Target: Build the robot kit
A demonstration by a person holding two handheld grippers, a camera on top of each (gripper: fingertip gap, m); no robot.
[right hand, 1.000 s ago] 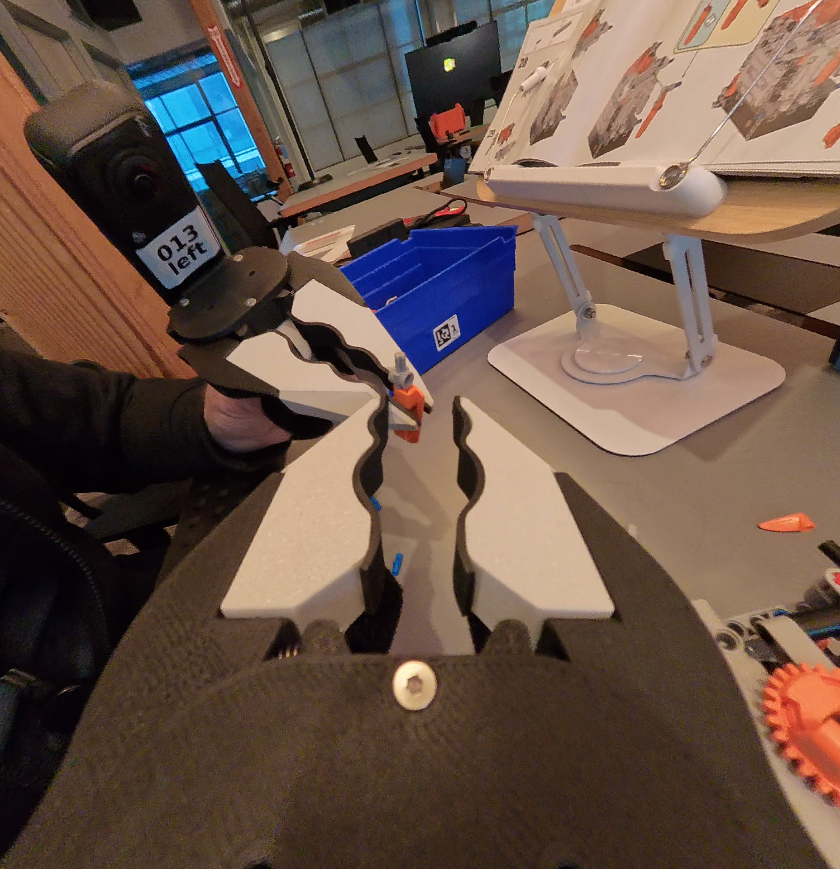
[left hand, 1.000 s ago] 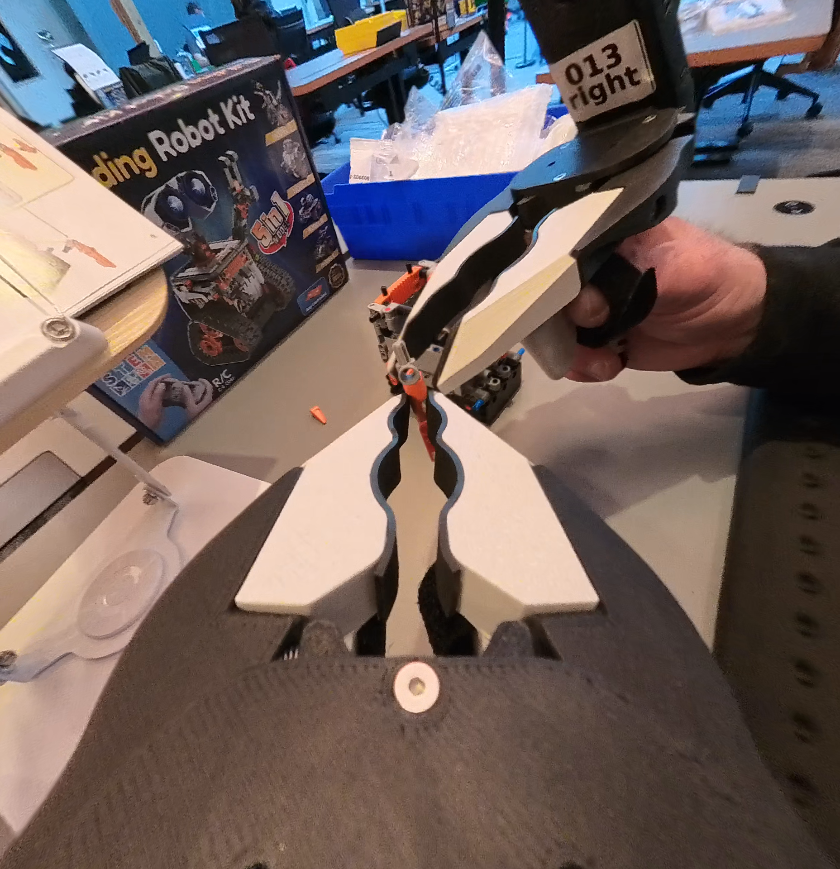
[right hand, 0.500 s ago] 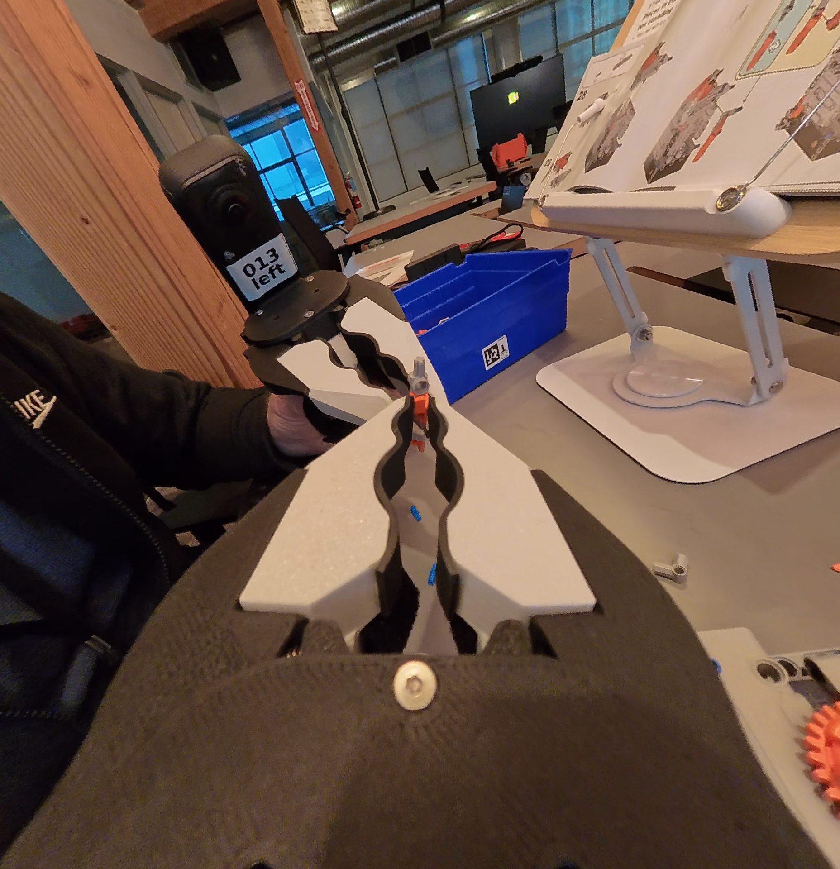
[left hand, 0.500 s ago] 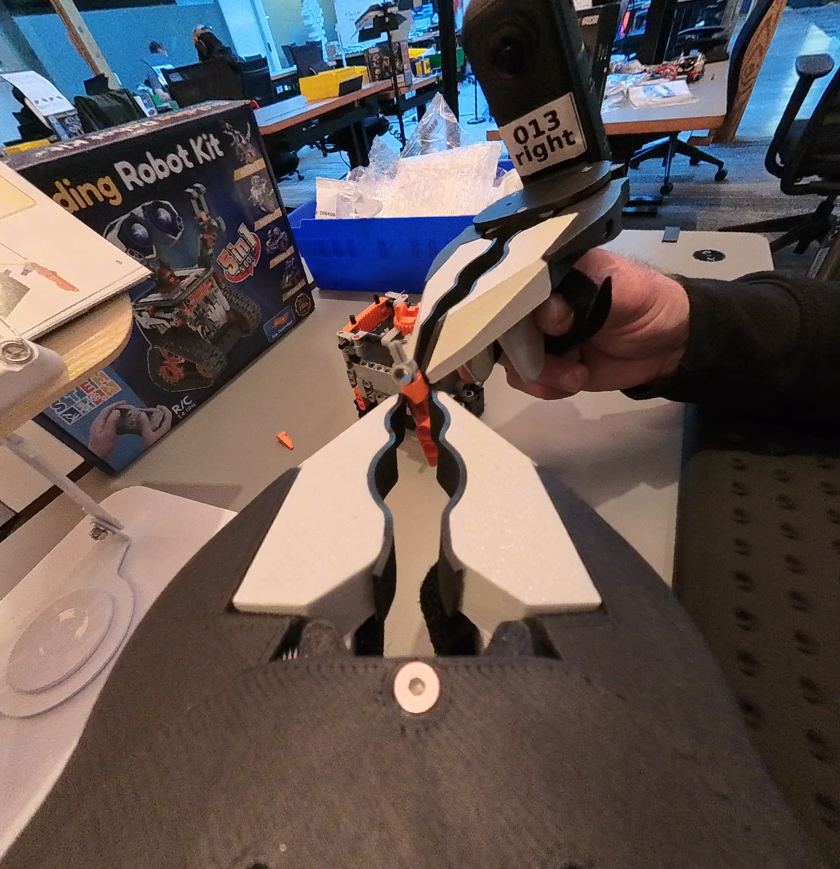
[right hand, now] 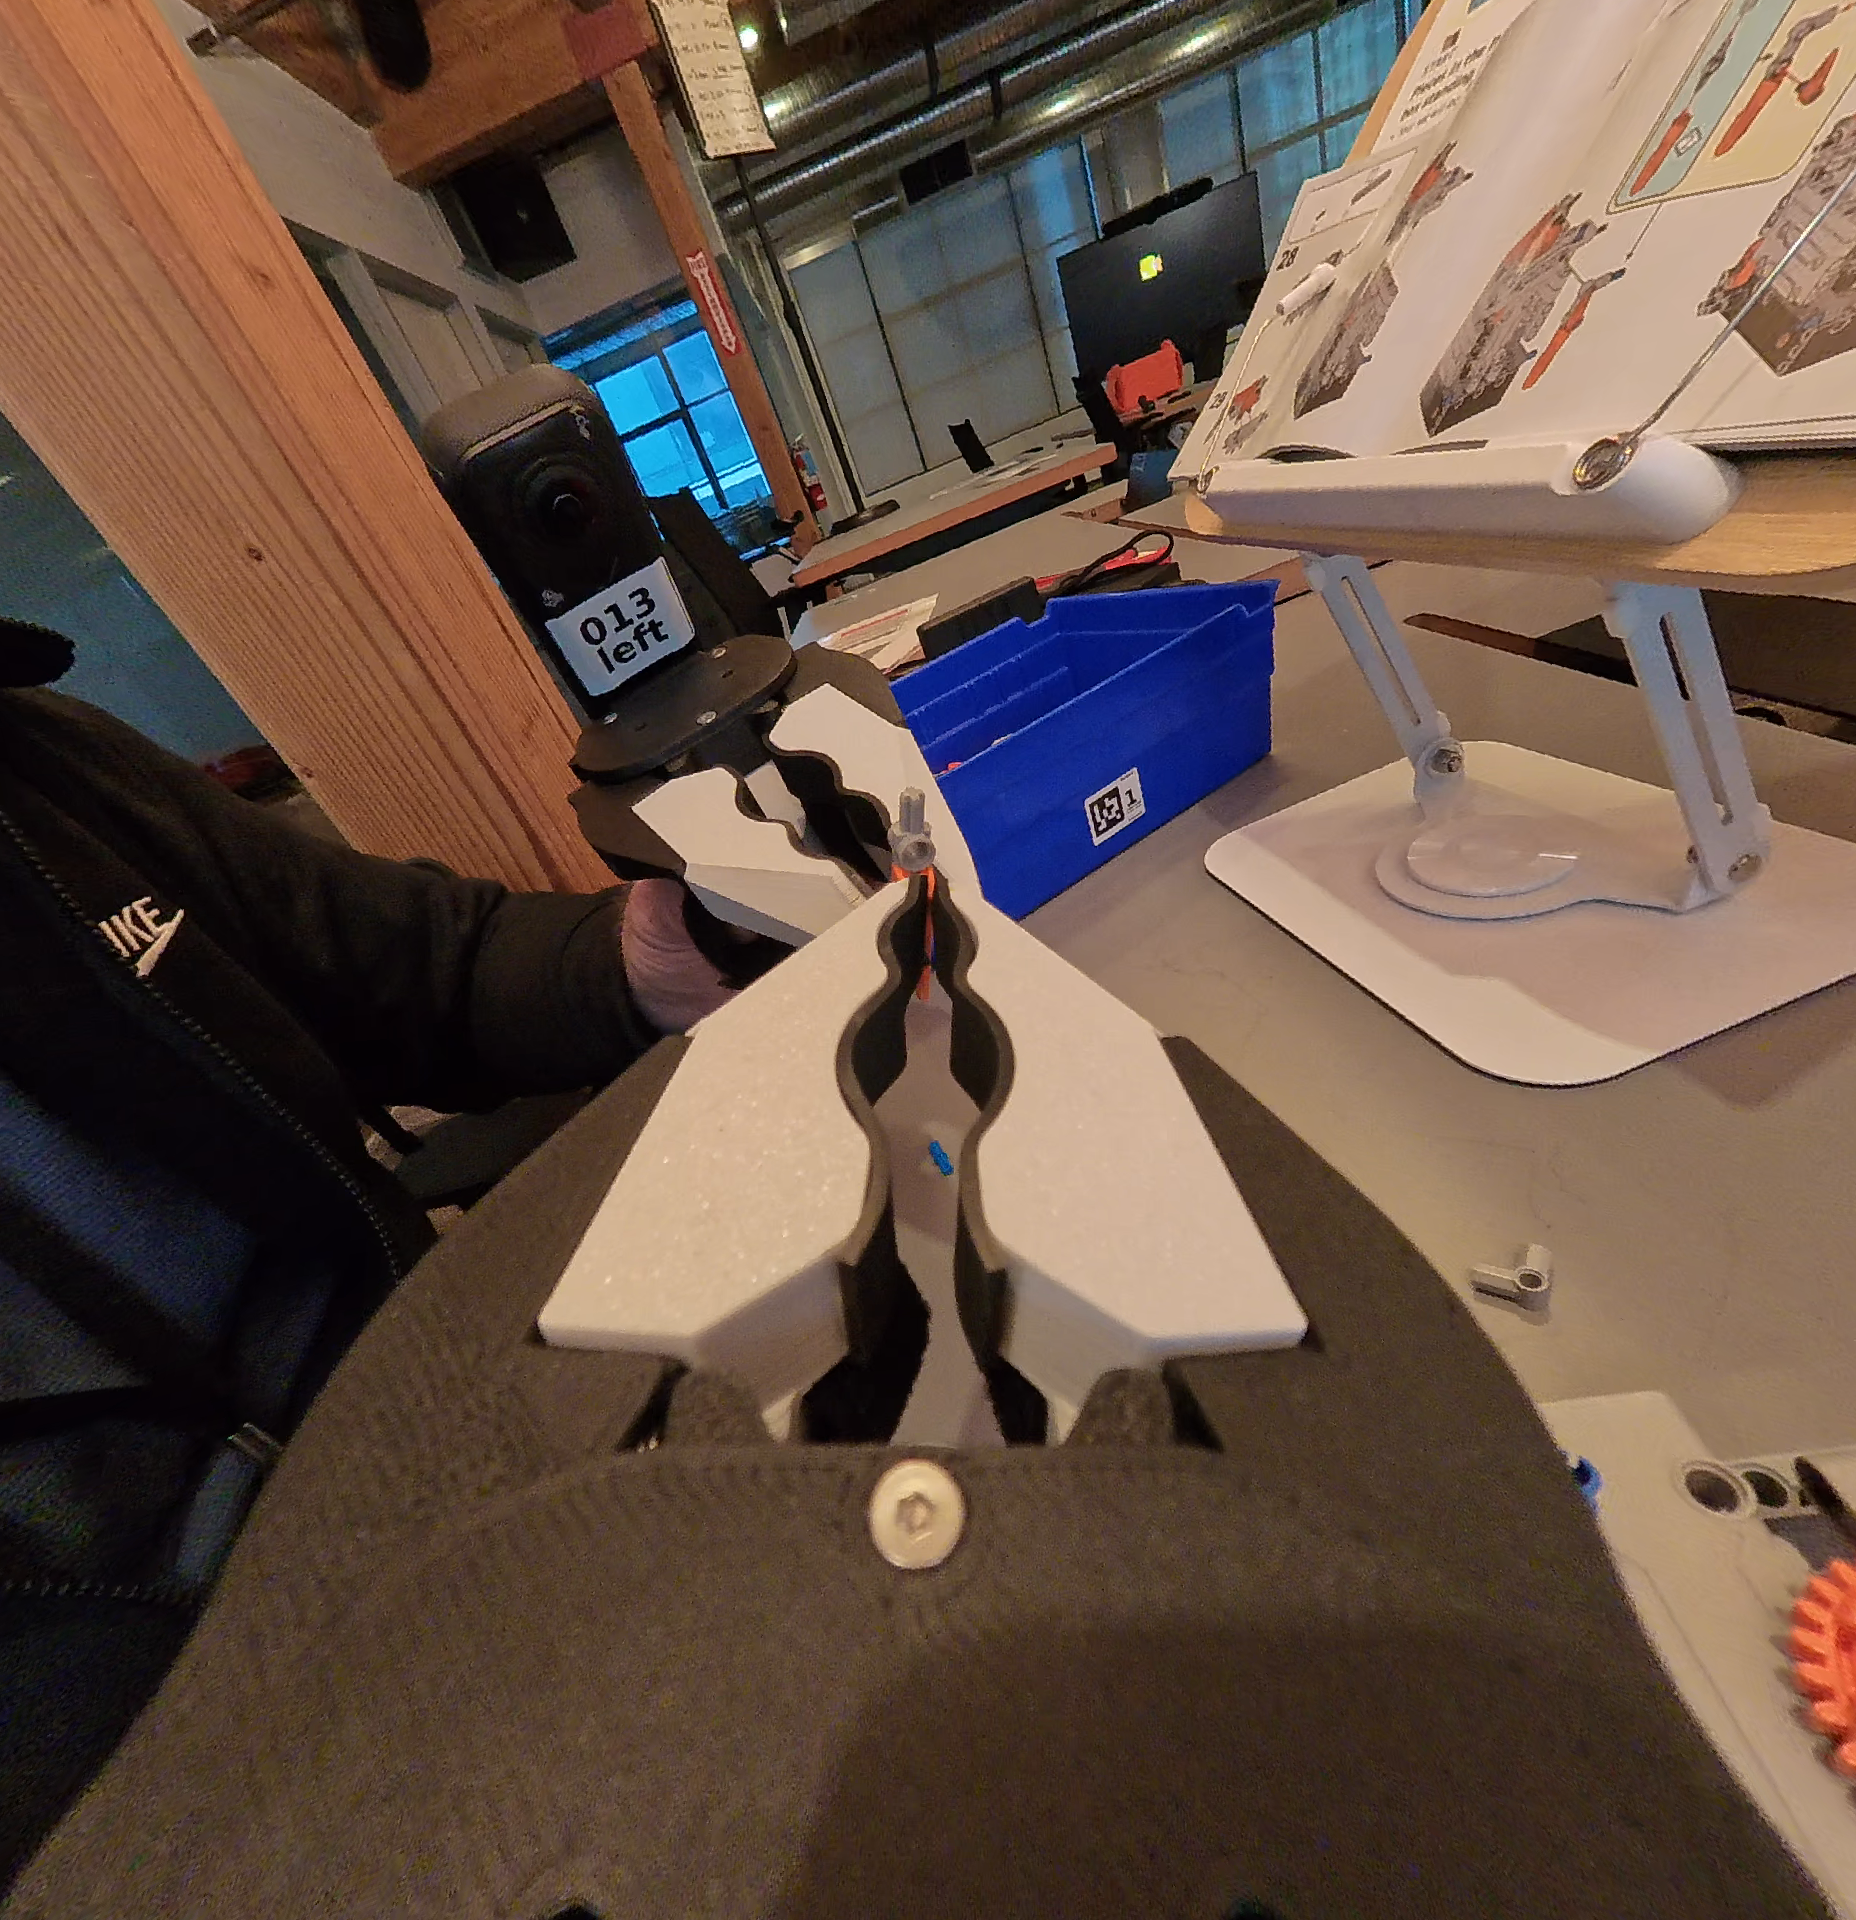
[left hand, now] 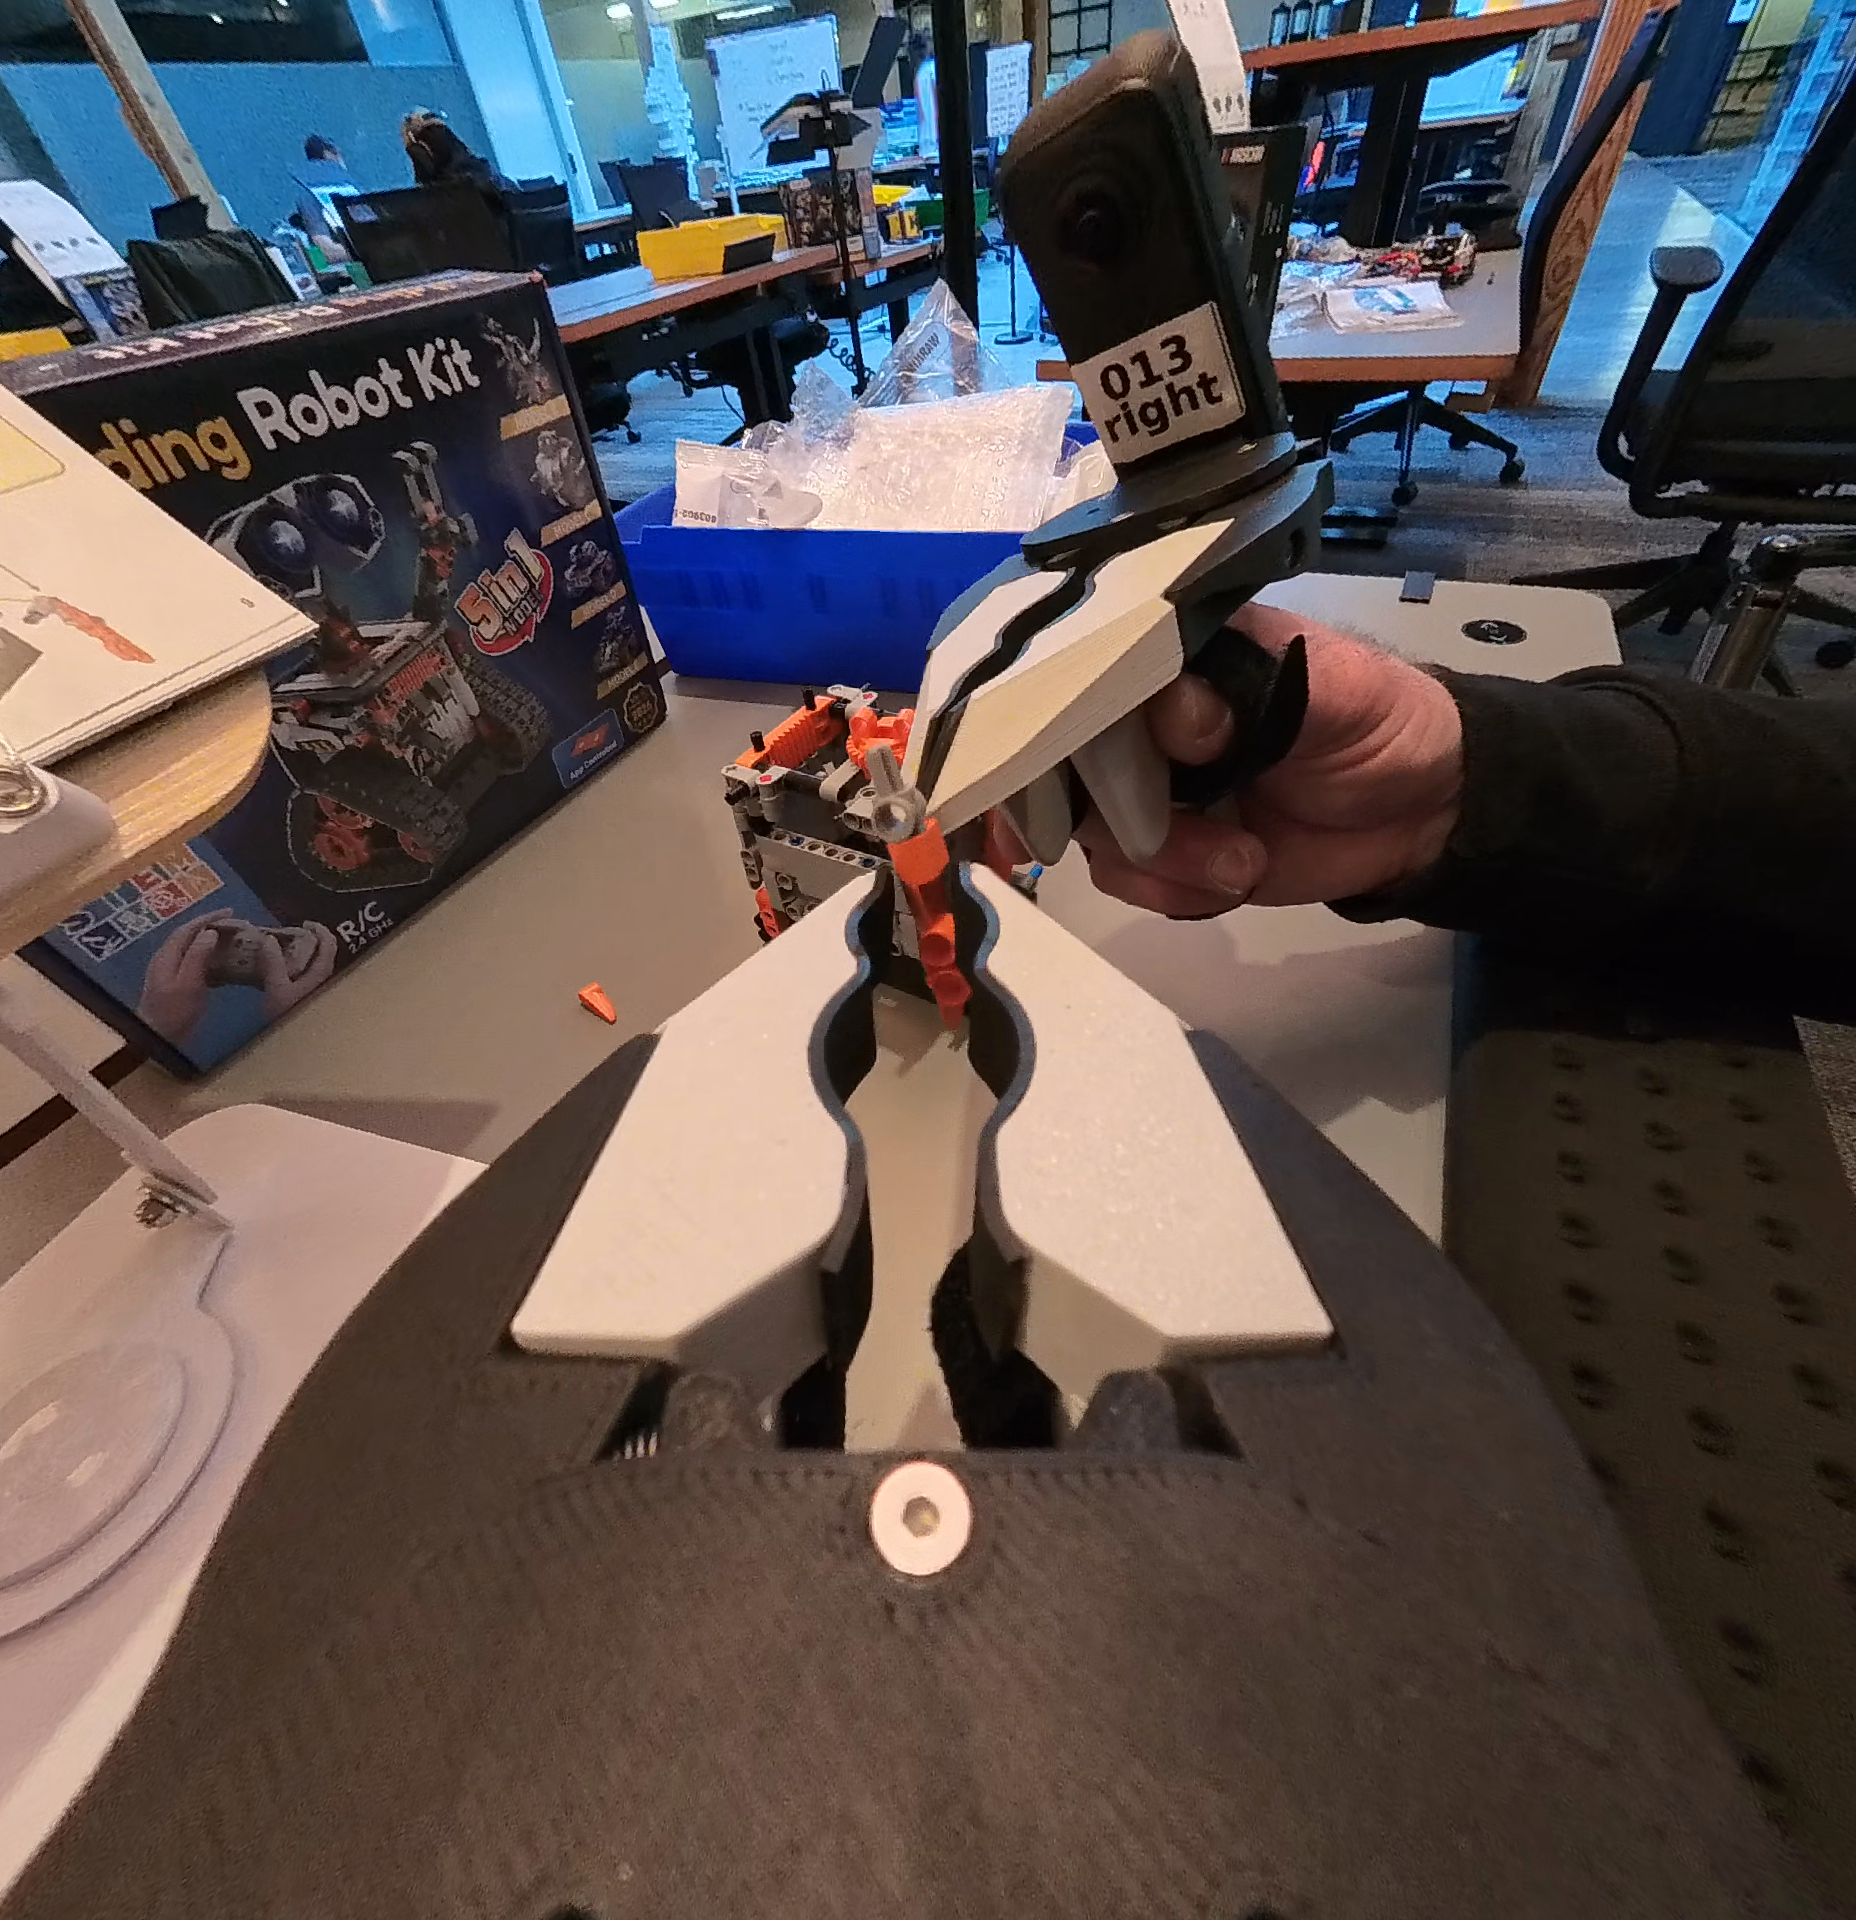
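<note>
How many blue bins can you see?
2. One blue bin, full of plastic bags, sits behind the brick model. Another sits beside the book stand. More may be out of view.

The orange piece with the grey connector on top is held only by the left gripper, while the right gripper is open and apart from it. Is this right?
Not quite: the right gripper is also shut on the orange piece, as the right wrist view shows. The left gripper holds it too, and the grey connector sits on top.
</note>
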